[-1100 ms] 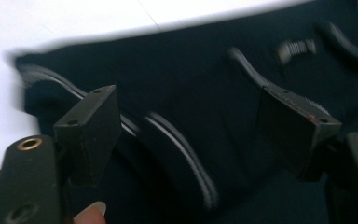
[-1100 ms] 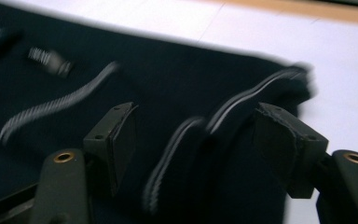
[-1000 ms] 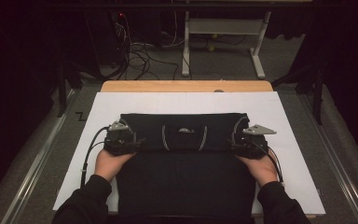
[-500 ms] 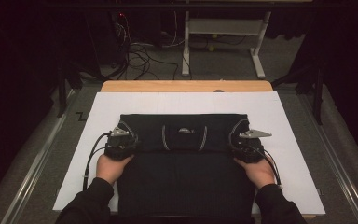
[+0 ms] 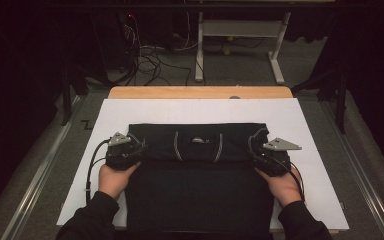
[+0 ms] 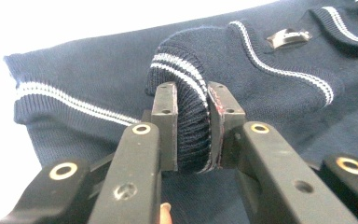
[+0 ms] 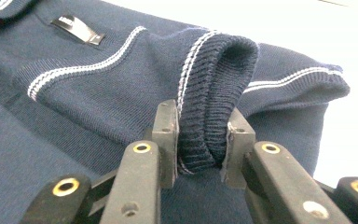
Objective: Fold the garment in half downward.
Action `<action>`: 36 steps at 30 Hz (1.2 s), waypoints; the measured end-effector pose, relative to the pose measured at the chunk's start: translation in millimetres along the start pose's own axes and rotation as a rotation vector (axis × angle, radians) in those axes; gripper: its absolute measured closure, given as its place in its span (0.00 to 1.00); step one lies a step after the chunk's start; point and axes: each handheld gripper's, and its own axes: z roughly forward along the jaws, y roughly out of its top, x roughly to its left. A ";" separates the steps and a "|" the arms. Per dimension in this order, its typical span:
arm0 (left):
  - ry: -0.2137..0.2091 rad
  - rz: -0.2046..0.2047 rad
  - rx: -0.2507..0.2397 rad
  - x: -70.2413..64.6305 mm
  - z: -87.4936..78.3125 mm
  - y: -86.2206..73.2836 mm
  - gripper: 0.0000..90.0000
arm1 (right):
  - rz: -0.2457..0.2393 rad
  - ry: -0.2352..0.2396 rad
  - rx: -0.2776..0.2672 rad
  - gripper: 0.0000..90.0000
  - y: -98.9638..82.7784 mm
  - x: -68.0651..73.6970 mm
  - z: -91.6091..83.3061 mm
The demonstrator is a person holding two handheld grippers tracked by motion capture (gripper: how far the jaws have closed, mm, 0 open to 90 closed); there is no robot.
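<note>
Both grippers have shifted since a second ago: they sat at the top corners of the folded garment, and now each sits a little lower and has a bunched fold of knit pinched up off the flat cloth. Their jaws have just been closing, with the fabric between them.

Nearest the person, two dark sleeves come in over the lower part of the navy sweater [image 5: 197, 192], which lies flat on the white sheet [image 5: 300, 117] covering the surface. At the sweater's left edge, the left hand [image 5: 114, 180] holds the left gripper [image 6: 192, 133], whose jaws are clenched on a ribbed cuff [image 6: 186, 88] with two white stripes; the cuff bulges up between the pads. At the sweater's right edge, the right hand [image 5: 280, 186] holds the right gripper [image 7: 199, 137], and its jaws squeeze a ribbed hem fold [image 7: 214, 93] edged with a thin white stripe.

Between the two grippers, on the sweater's upper folded band, sits a small label [image 5: 198, 140] flanked by two white stripe lines [image 5: 176, 146]. Beyond the sweater's top edge, the white sheet runs bare to a wooden strip [image 5: 200, 92] at the surface's far end. Past that, well away from the sweater, a tangle of cables [image 5: 150, 57] lies on the floor beside a light metal frame [image 5: 240, 30].
</note>
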 end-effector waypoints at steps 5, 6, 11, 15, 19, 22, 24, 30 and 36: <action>-0.019 0.014 0.000 -6.8 -9.6 -10.7 0.80 | -0.003 0.016 -0.016 0.81 -8.0 4.7 -13.0; -0.024 0.017 0.003 -8.5 -11.8 -14.2 0.80 | -0.007 0.018 -0.018 0.81 -9.9 5.5 -14.8; -0.045 0.028 0.015 -14.2 -18.5 -27.2 0.80 | -0.002 0.031 -0.014 0.81 -25.1 12.1 -24.8; -0.054 0.026 0.022 -16.9 -21.4 -37.9 0.80 | -0.016 0.032 -0.007 0.81 -33.5 15.6 -29.5; -0.059 0.025 0.040 -17.7 -24.9 -46.5 0.80 | -0.014 0.039 0.006 0.80 -41.3 17.7 -32.3; -0.071 0.022 0.058 -18.3 -27.2 -50.8 0.80 | -0.029 0.039 0.016 0.80 -44.9 20.4 -35.6; -0.063 0.046 0.088 -20.6 -25.9 -54.7 0.80 | -0.036 0.045 0.023 0.80 -47.4 21.4 -37.7; -0.061 0.035 0.126 -20.0 -20.6 -61.8 0.78 | -0.019 0.057 0.055 0.78 -53.0 20.2 -35.2; -0.057 0.027 0.131 -19.2 -20.3 -62.7 0.68 | 0.006 0.071 0.092 0.70 -57.6 19.6 -30.0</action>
